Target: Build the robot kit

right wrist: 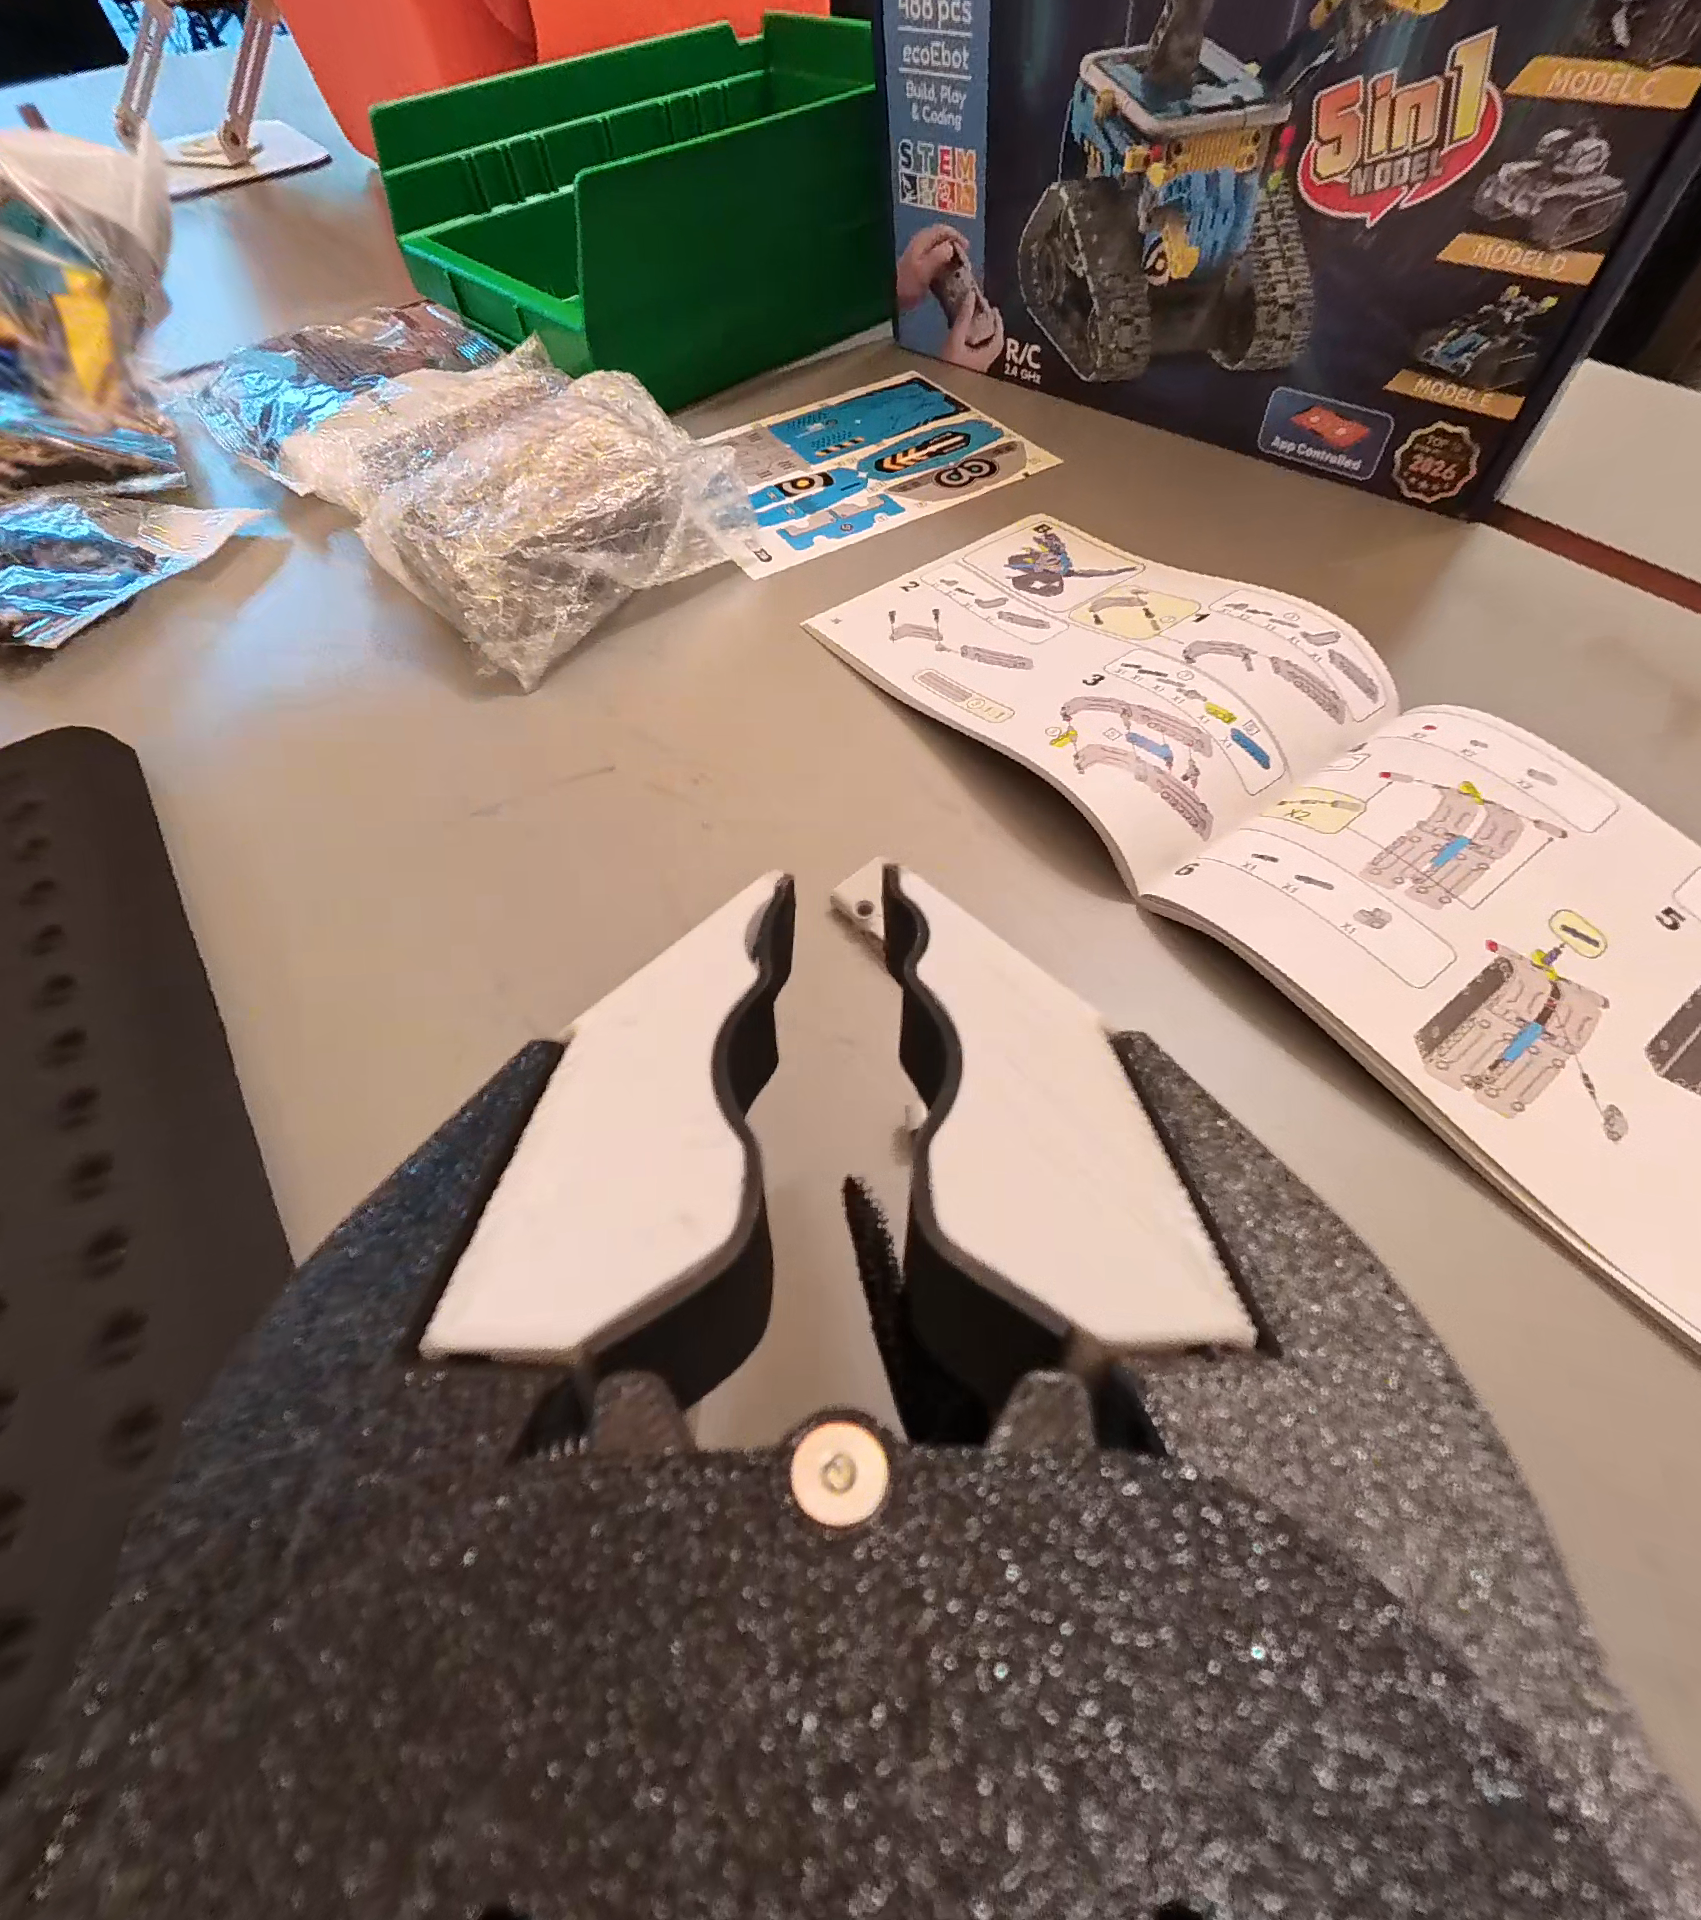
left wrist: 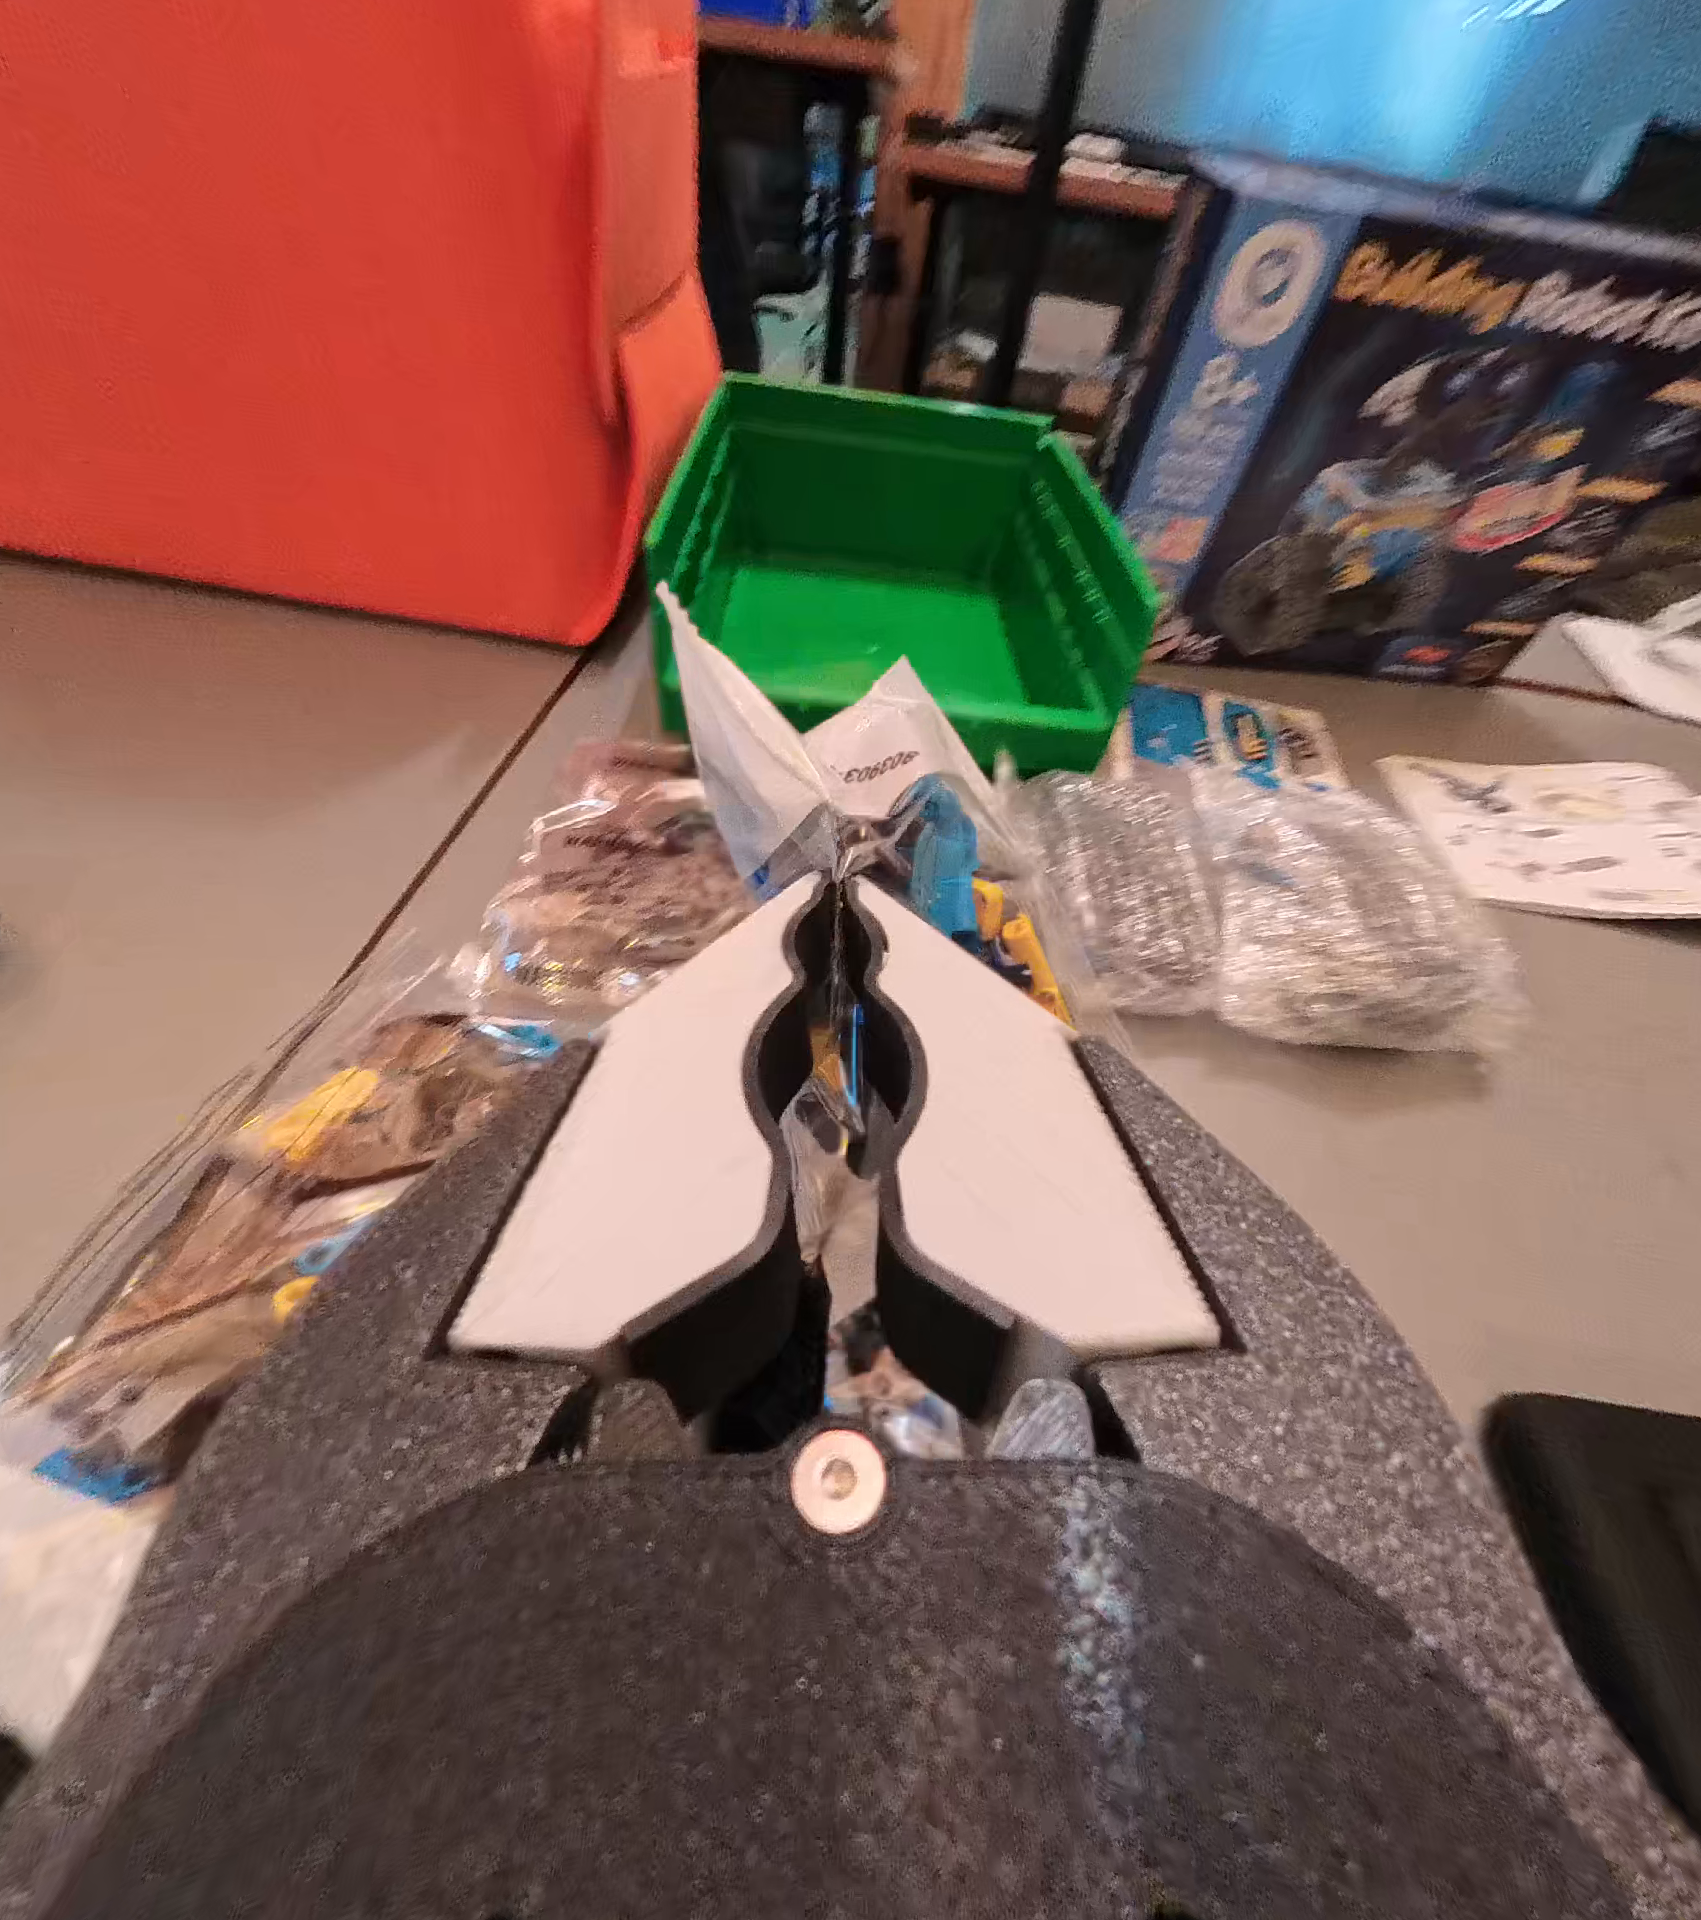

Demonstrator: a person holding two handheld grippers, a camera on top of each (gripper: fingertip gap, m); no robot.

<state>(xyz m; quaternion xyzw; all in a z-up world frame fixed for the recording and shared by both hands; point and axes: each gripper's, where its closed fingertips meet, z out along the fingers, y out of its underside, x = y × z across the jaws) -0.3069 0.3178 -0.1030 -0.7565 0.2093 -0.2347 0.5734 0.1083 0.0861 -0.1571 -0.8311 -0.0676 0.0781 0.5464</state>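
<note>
My left gripper (left wrist: 838, 883) is shut on the crumpled film of a clear plastic bag (left wrist: 794, 769) that holds blue and yellow building parts. The film runs down between both pads. The bag is in front of an empty green bin (left wrist: 887, 561). The same bag shows blurred at the far left of the right wrist view (right wrist: 25, 239). My right gripper (right wrist: 830, 883) is open a little, low over the grey table (right wrist: 513, 831). A small white piece with a hole (right wrist: 861, 909) shows at its right fingertip; nothing is pressed between the pads.
More parts bags (left wrist: 306, 1143) lie to the left, and a bubble-wrapped bundle (right wrist: 513, 499) lies near the bin (right wrist: 721, 260). A sticker sheet (right wrist: 877, 468), an open instruction booklet (right wrist: 1293, 810), a kit box (right wrist: 1293, 208), an orange block (left wrist: 254, 291) and a black perforated mat (right wrist: 25, 1091) surround the area. Across from one pair of fingers to the other is roughly 50 centimetres. The bubble-wrapped bundle (right wrist: 513, 499) is about equally far from each gripper, around 25 centimetres. It is also in sight in the left wrist view (left wrist: 1448, 906).
</note>
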